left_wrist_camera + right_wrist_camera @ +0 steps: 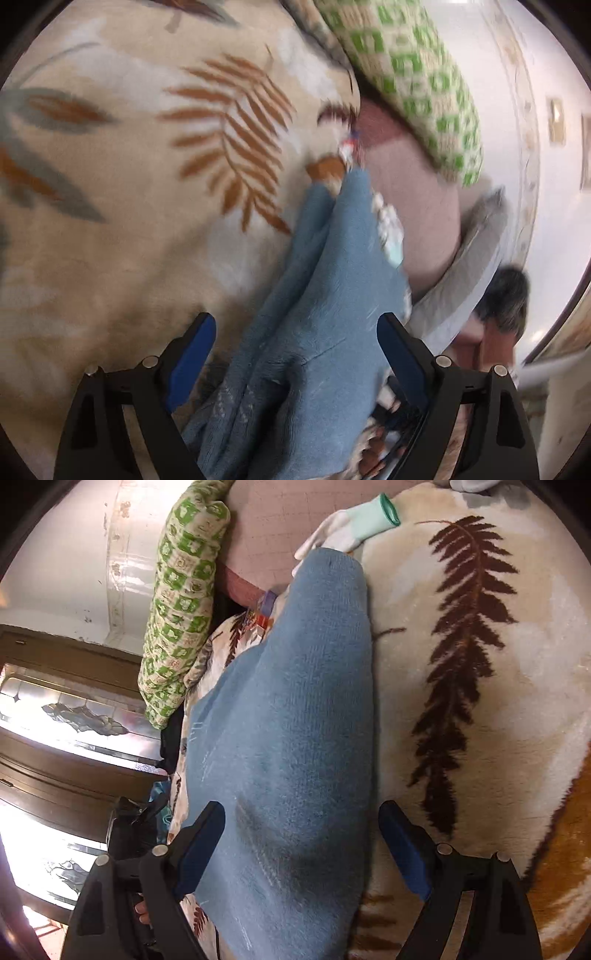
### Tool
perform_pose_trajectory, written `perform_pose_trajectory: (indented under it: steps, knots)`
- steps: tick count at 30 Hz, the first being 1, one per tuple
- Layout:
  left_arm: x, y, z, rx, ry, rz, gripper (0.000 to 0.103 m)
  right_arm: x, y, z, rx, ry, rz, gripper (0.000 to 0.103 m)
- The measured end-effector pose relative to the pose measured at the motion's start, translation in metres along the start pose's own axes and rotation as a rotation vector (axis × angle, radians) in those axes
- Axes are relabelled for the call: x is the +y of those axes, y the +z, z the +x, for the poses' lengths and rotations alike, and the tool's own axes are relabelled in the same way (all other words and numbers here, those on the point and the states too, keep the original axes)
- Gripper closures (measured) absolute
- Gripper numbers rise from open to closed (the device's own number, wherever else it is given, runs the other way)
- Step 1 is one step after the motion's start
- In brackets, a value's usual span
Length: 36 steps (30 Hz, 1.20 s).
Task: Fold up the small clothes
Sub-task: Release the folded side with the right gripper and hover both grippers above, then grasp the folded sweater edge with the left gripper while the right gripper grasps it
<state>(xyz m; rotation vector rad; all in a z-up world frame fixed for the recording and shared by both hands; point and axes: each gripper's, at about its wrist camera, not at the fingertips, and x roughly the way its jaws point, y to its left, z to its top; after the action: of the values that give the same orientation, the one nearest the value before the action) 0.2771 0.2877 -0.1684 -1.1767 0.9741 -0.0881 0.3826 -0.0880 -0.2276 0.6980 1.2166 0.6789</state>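
Fern-print blanket (480,701), blue cloth (288,738) between both wide-open hand-held grippers (295,354) (301,842)

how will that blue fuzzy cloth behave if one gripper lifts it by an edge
The blue cloth will probably flop and sag: it already drapes in soft folds over the leaf-print blanket. Its fleecy nap suggests it should grip well, not slip. It looks thick, so likely bulky between the fingers.

Left gripper (295,354): jaws spread wide, blue pads (192,363) well apart, nothing clamped between them. Right gripper (301,843): jaws likewise held wide, blue pads (404,854) seen on inner faces, no grip made.
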Motion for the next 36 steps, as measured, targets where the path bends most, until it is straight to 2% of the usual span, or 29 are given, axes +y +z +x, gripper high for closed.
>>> perform_pose_trajectory:
  steps: [3, 6, 10, 11, 13, 15, 18, 23, 24, 25, 26, 27, 28, 29, 30, 32, 36]
  knots:
    - [-0.003, 0.001, -0.011, -0.05, -0.021, 0.001, 0.004, 0.002, -0.001, 0.001, 0.022, 0.029, 0.011, 0.015]
    - [-0.007, -0.002, 0.012, 0.015, 0.072, 0.044, 0.004, 0.003, -0.001, 0.006, 0.021, 0.018, 0.019, 0.015]
    - [-0.022, -0.003, 0.028, 0.017, 0.11, 0.146, 0.005, 0.004, -0.002, 0.008, 0.013, 0.012, 0.019, 0.015]
    - [-0.024, -0.005, 0.031, 0.035, 0.122, 0.169, 0.01, 0.004, -0.002, 0.008, 0.016, 0.012, 0.017, 0.015]
    - [-0.034, -0.011, 0.039, 0.082, 0.156, 0.234, 0.041, 0.004, -0.001, 0.008, 0.021, 0.008, 0.005, 0.015]
    - [-0.035, -0.015, 0.041, 0.071, 0.173, 0.256, 0.04, 0.006, 0.0, 0.008, 0.018, 0.001, 0.0, 0.015]
    - [-0.026, -0.011, 0.047, 0.074, 0.152, 0.206, 0.036, 0.008, 0.0, 0.009, 0.018, -0.011, -0.022, 0.017]
    - [-0.045, -0.015, 0.065, 0.077, 0.218, 0.307, 0.035, 0.007, 0.004, 0.018, 0.012, -0.032, -0.015, 0.016]
    - [-0.047, -0.017, 0.066, 0.068, 0.225, 0.32, 0.036, 0.009, 0.005, 0.02, 0.013, -0.041, -0.011, 0.016]
    - [-0.05, -0.019, 0.069, 0.06, 0.23, 0.334, 0.047, 0.012, 0.006, 0.021, 0.017, -0.061, -0.02, 0.016]
    - [-0.05, -0.022, 0.07, 0.065, 0.231, 0.345, 0.052, 0.018, 0.005, 0.022, 0.021, -0.085, -0.051, 0.018]
    - [-0.052, -0.025, 0.067, 0.057, 0.232, 0.35, 0.058, 0.022, 0.004, 0.023, 0.024, -0.104, -0.074, 0.031]
    - [-0.056, -0.028, 0.065, 0.054, 0.236, 0.37, 0.064, 0.025, 0.002, 0.022, 0.025, -0.129, -0.087, 0.038]
    - [-0.059, -0.031, 0.062, 0.048, 0.243, 0.388, 0.066, 0.027, 0.001, 0.018, 0.019, -0.125, -0.091, 0.049]
    - [-0.064, -0.035, 0.06, 0.04, 0.254, 0.408, 0.068, 0.031, 0.0, 0.015, 0.015, -0.124, -0.098, 0.054]
    - [-0.073, -0.043, 0.052, 0.023, 0.273, 0.443, 0.069, 0.047, -0.003, 0.008, -0.001, -0.15, -0.148, 0.056]
    - [-0.101, -0.071, 0.032, 0.003, 0.264, 0.53, 0.07, 0.08, -0.01, -0.018, -0.038, -0.145, -0.229, 0.057]
